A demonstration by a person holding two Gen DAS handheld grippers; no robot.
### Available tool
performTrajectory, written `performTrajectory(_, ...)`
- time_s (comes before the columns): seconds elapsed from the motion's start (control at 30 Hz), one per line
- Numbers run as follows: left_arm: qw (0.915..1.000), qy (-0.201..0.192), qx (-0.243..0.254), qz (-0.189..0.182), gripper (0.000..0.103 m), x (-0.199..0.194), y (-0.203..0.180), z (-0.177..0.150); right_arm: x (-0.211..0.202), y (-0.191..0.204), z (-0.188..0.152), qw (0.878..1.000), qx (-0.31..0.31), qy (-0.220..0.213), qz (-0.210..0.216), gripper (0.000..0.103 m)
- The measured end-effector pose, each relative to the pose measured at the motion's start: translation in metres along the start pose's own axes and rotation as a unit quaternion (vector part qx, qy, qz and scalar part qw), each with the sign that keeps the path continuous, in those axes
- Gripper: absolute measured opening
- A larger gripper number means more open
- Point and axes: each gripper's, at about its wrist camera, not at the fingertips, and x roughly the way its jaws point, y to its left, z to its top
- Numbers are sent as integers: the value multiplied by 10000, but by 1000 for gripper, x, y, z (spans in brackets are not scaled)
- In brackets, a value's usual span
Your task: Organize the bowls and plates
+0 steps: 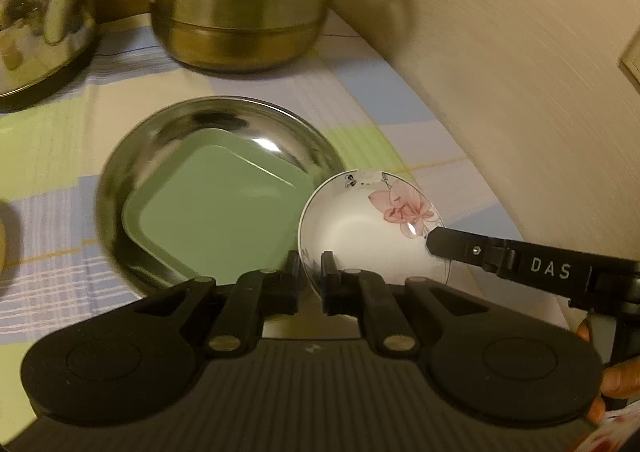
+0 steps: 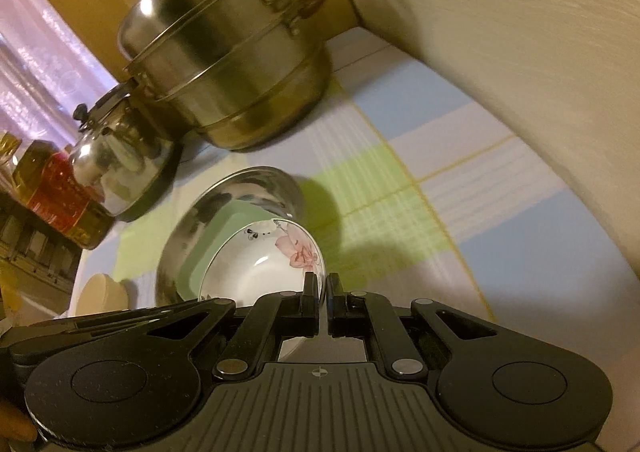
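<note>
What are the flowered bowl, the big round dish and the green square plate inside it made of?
The flowered bowl looks like glazed ceramic or porcelain: glossy white, with a printed pink flower and a bright glint. The big round dish looks like polished stainless steel, since it mirrors the room. The green square plate has a flat, dull, even colour, so plastic or matte ceramic; the pictures leave that open.
</note>
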Motion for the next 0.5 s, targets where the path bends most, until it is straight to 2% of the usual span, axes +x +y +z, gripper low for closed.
performTrajectory(0.5, 9987, -2, -406, 309, 8, 7, 46, 15, 52, 27, 17, 9990, -241, 304, 237, 5)
